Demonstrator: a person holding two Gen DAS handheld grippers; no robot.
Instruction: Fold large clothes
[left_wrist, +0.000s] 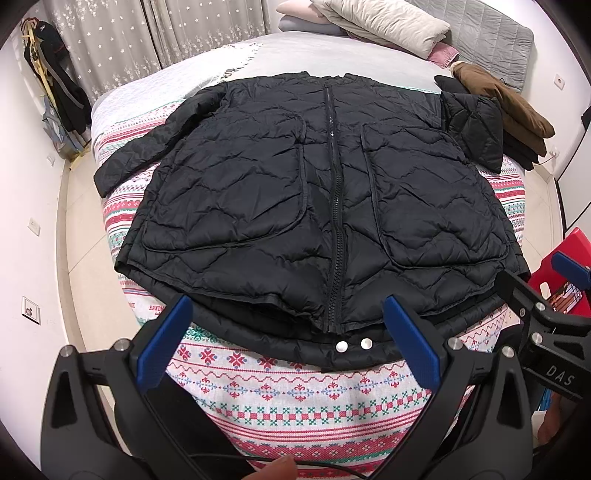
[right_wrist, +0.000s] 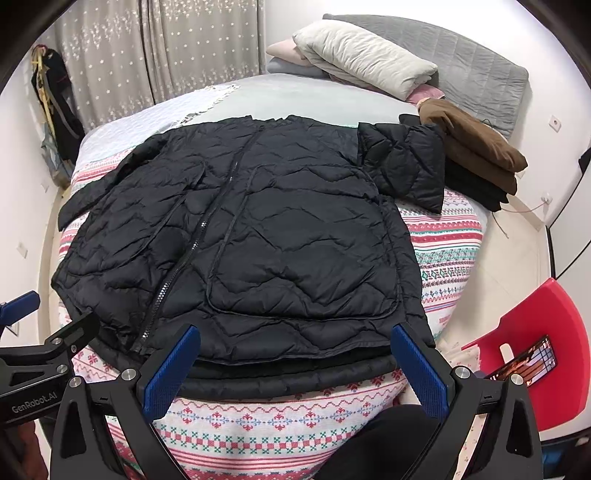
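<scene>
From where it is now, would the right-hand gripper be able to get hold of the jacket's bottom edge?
Probably yes. The right gripper is open and hovers just short of the jacket, whose bottom edge lies flat on the blanket right in front of it. Nothing lies between them.

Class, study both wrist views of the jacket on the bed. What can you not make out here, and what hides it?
- Black jacket back: both views, it lies face up.
- Its right sleeve cuff: folded over, end hidden.
- Red chair: cut off by the frame edge.
- Folded brown clothes: type unclear, folded.
</scene>
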